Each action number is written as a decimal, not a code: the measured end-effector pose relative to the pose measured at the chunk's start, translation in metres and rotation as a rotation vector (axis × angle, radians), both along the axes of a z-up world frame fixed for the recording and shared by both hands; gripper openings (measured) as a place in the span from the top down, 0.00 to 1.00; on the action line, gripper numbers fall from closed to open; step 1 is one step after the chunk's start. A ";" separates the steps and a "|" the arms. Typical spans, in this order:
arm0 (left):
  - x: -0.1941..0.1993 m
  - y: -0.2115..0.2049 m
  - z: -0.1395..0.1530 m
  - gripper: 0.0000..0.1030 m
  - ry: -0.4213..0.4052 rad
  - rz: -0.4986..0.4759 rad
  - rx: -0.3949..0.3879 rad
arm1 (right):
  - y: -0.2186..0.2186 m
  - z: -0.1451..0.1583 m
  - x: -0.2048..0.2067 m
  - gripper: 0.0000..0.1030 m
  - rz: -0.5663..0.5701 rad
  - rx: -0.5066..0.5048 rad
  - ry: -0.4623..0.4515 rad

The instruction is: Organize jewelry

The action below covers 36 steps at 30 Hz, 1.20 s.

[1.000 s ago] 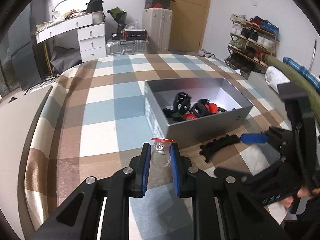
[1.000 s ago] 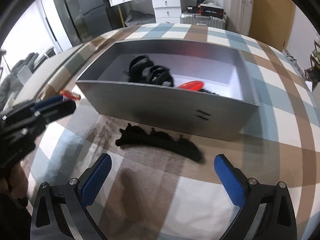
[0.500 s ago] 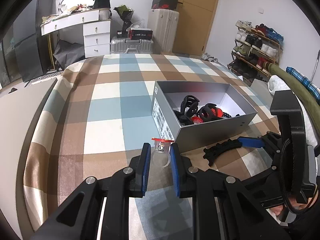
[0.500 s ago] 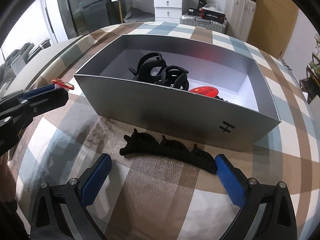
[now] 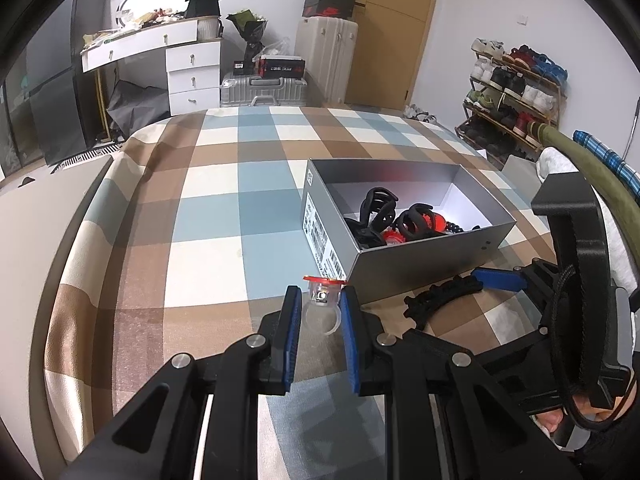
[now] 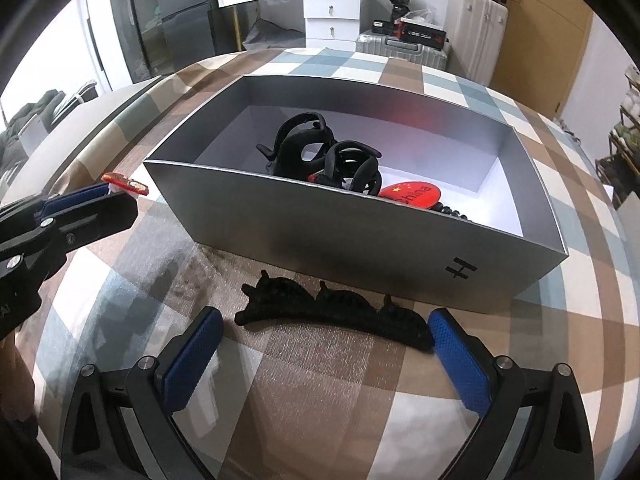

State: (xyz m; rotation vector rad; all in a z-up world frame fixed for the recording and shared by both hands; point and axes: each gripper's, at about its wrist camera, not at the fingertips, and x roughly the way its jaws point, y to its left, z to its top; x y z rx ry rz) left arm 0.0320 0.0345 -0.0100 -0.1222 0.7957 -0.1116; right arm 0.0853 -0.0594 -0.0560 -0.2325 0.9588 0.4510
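left wrist view: looks forward and down along the left gripper (image 5: pixel 320 304), across the bed (image 5: pixel 208 216) toward the far wall, box (image 5: pixel 420 258) to its right. right wrist view: aims more steeply down, close to the box (image 6: pixel 320 220) front wall. both views share the box, the clip (image 6: pixel 336 312) before it, and each other's gripper.

Box (image 6: pixel 360 236) on bed (image 5: pixel 208 216); hair claws (image 6: pixel 320 156) inside box. Long clip (image 6: pixel 336 312) on bed, just before box's near wall.
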 end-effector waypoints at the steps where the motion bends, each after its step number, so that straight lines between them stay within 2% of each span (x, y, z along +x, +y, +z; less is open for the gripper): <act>1: 0.000 0.000 0.000 0.86 0.001 0.000 0.000 | 0.000 0.000 0.000 0.01 -0.003 0.000 -0.001; 3: 0.000 0.000 -0.001 0.86 0.001 0.000 -0.001 | 0.000 0.000 0.000 0.02 -0.007 0.001 -0.004; 6: 0.000 0.000 0.000 0.86 -0.001 0.001 0.001 | 0.000 0.002 -0.001 0.09 -0.001 0.005 -0.013; 16: 0.000 0.000 0.001 0.86 -0.010 0.002 0.000 | -0.006 0.007 -0.012 0.09 0.035 0.017 -0.036; 30: -0.006 -0.011 0.021 0.86 -0.110 -0.006 -0.006 | -0.067 0.056 -0.015 0.09 0.007 0.275 -0.142; 36: 0.002 -0.020 0.026 0.86 -0.139 -0.011 0.007 | -0.081 0.067 -0.007 0.09 -0.023 0.365 -0.150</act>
